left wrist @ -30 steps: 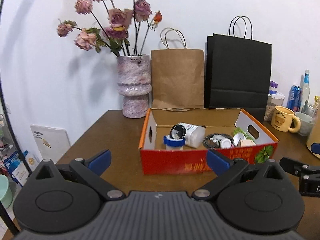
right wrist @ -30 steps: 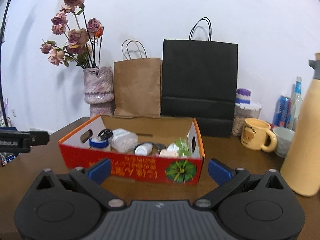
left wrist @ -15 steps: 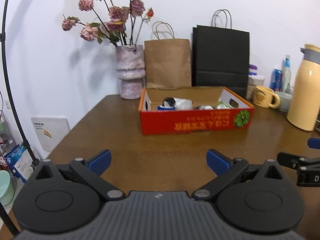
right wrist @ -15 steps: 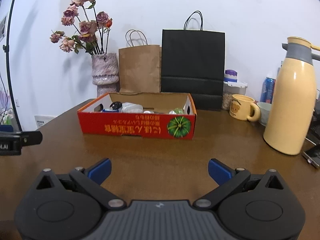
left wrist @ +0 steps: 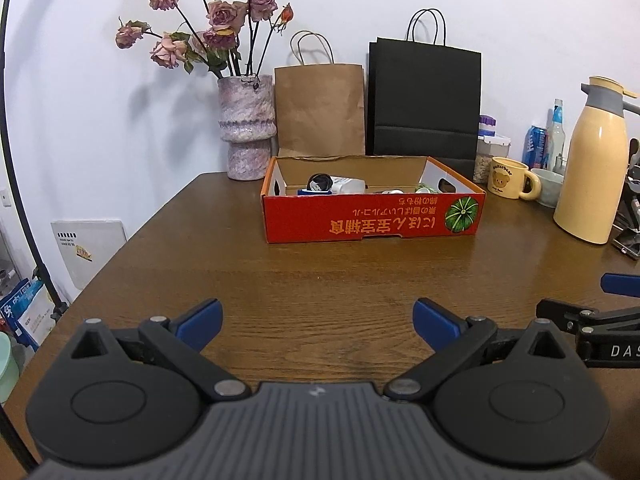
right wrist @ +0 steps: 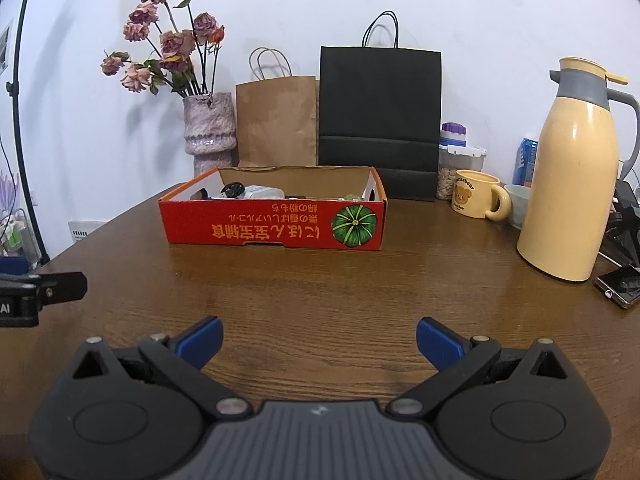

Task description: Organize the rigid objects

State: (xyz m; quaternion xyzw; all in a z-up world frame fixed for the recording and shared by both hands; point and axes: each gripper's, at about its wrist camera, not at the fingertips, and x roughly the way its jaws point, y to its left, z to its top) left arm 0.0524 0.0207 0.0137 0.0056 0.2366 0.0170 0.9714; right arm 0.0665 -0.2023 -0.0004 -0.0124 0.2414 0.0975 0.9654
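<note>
A red cardboard box [left wrist: 372, 216] [right wrist: 276, 224] with a pumpkin picture stands on the brown wooden table [left wrist: 320, 280]. Inside it lie several small items, among them a white bottle [left wrist: 348, 186] [right wrist: 262, 193] and a blue-rimmed round piece [left wrist: 316, 189]; most are hidden behind the front wall. My left gripper [left wrist: 316, 320] hovers open over the near table, well short of the box, nothing between its blue fingers. My right gripper [right wrist: 318, 340] is likewise open and empty, back from the box. Each gripper shows at the other view's edge.
A vase of dried roses [left wrist: 246, 136], a brown paper bag [left wrist: 320, 108] and a black paper bag [left wrist: 424, 104] stand behind the box. At the right are a yellow bear mug [right wrist: 474, 198], a cream thermos jug [right wrist: 576, 184], a can and jars. A phone [right wrist: 618, 290] lies at far right.
Both grippers have drawn back from the box, which now looks smaller and farther. The thermos jug has come into view. Both stay open.
</note>
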